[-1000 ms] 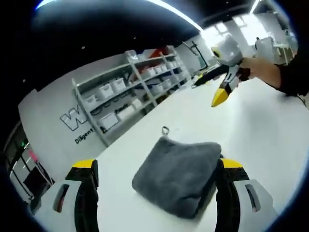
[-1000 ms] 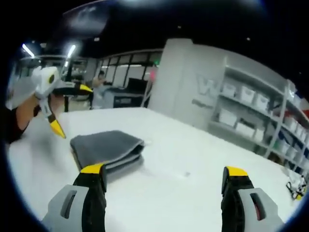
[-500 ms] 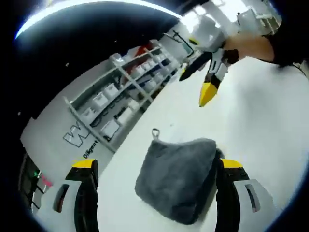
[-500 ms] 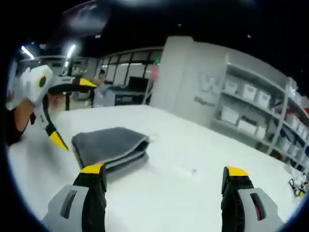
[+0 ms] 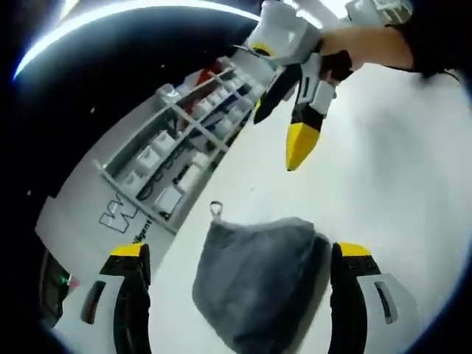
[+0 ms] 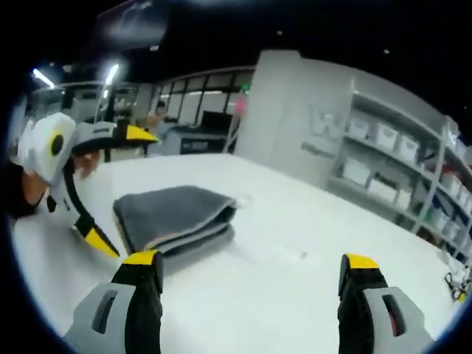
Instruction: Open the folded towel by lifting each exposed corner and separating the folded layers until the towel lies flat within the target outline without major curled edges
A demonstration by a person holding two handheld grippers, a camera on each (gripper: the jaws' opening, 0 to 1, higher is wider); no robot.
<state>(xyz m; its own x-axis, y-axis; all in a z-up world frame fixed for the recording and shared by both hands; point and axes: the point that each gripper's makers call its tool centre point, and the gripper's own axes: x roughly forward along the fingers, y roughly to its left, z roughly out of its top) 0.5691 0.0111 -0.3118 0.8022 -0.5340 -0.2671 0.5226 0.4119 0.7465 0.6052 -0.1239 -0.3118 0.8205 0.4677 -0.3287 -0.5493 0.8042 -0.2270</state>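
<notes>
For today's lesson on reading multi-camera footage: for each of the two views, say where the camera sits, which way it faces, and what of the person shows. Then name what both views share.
Left gripper view: rides the left gripper, looking down along its open jaws at the folded grey towel; the right gripper and the hand holding it enter from above.
Right gripper view: rides the right gripper, facing across the white table toward the shelves; the left gripper enters at the left.
Shared: towel, table, shelves.
</notes>
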